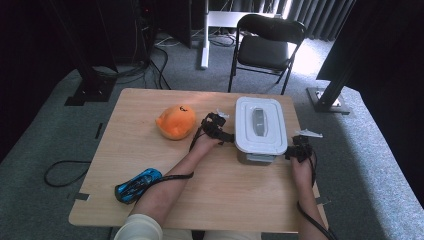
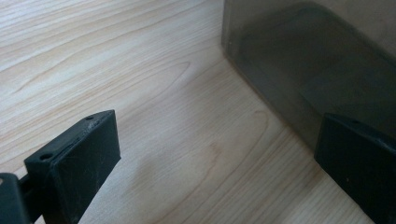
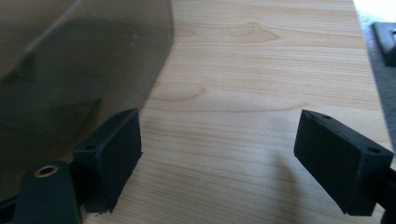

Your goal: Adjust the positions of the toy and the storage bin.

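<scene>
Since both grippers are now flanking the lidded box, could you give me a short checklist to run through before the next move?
1. Left gripper open: ok, jaws wide apart in its own view.
2. Right gripper open: ok.
3. Grippers on opposite sides of the box: ok.
4. Jaws touching the box wall: cannot tell.
5. White lid seated: looks ok; latches cannot tell.
6. Orange plush toy and blue toy car apart from the box: ok.

Lidded box (image 1: 260,131) between both grippers, bare table (image 1: 235,195) nearer
</scene>
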The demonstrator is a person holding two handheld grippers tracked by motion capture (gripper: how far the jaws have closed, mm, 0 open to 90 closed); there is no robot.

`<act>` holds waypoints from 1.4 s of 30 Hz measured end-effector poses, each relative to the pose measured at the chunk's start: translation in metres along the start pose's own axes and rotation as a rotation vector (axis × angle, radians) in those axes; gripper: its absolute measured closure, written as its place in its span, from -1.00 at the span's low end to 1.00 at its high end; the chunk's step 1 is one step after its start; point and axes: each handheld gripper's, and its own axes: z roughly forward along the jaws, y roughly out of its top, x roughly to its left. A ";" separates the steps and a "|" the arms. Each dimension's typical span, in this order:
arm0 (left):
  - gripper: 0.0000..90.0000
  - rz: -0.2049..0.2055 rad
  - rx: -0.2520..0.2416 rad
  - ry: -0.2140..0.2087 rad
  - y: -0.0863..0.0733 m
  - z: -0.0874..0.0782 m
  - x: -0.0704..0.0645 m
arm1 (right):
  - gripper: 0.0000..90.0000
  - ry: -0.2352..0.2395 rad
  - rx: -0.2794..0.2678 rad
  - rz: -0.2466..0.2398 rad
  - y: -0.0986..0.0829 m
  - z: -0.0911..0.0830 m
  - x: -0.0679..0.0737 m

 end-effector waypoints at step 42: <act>-0.96 0.096 0.034 0.083 -0.064 -0.077 -0.002 | -0.49 0.175 -0.013 -0.175 -0.013 -0.016 0.067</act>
